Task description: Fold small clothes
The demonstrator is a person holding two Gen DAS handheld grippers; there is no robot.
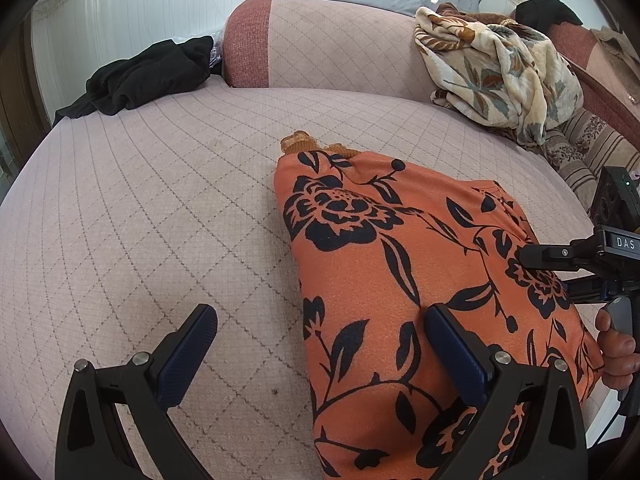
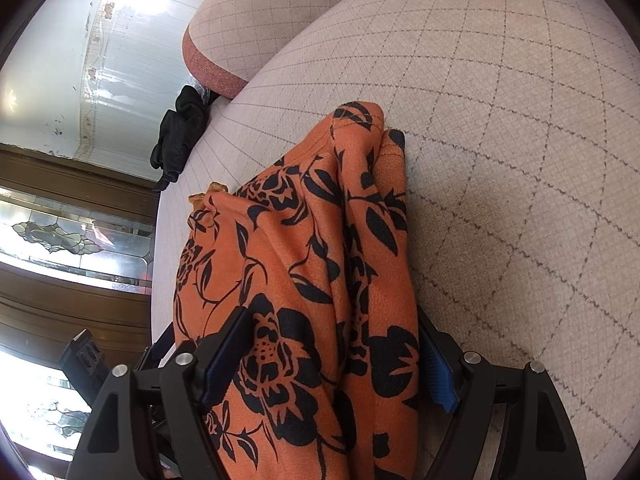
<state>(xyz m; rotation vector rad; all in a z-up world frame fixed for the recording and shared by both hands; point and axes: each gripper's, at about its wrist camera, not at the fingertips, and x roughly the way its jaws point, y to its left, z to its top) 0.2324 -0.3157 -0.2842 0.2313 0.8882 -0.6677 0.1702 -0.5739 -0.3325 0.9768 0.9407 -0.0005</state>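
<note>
Straddling the orange floral garment (image 2: pixel 304 280), your right hand-held gripper (image 2: pixel 332 356) stands spread; your left hand-held gripper (image 1: pixel 320 344) too (one finger on cloth).

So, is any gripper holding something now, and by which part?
Neither grips. The orange floral garment lies between the right gripper's wide fingers; the left gripper is open over its edge.

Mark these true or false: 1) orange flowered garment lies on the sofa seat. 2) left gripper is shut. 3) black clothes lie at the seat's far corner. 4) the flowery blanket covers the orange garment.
1) True: the orange garment lies on the sofa seat.
2) False: the left gripper is open, one finger on the garment.
3) True: the black clothes lie there.
4) False: the blanket sits apart, against the backrest.
</note>
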